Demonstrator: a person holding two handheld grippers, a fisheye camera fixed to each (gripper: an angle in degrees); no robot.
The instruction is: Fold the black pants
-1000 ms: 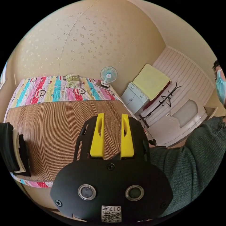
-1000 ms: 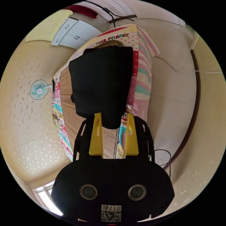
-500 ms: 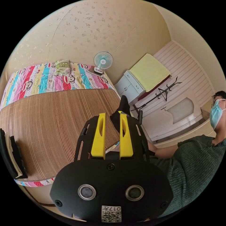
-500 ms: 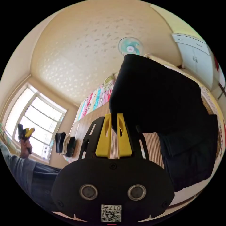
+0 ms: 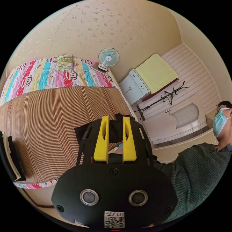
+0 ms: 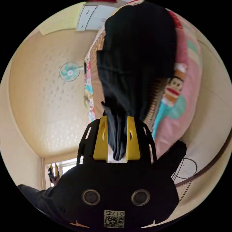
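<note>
Right gripper [image 6: 117, 122]: yellow fingers [image 6: 101, 139] set narrow with a bunched fold of the black pants [image 6: 135, 58] running down between them. Cloth fills the gap; looks clamped on both sides, though the actual contact is hard to confirm through the fisheye. From the fingers the pants stretch away over the striped mat [image 6: 97, 94] and the edge of the bed [image 6: 178, 101] with its cartoon-print sheet.

Left gripper [image 5: 115, 120]: fingers [image 5: 101, 140] a moderate gap apart, nothing pinched. Black cloth of the pants [image 5: 116, 131] shows beyond and between the fingertips, lying at the near edge of the mat [image 5: 53, 125].

Left gripper view also has a small fan [image 5: 108, 57] at the far corner of the bed, a white cabinet [image 5: 131, 88] with a yellow cloth [image 5: 155, 72] on it, a coat rack [image 5: 164, 97], a stack of folded dark clothes [image 5: 10, 159] at the mat's other end, and a person in a green sweater [image 5: 200, 174].

In the right gripper view, the left gripper [image 6: 53, 168] appears small, held near the window [image 6: 70, 164].
</note>
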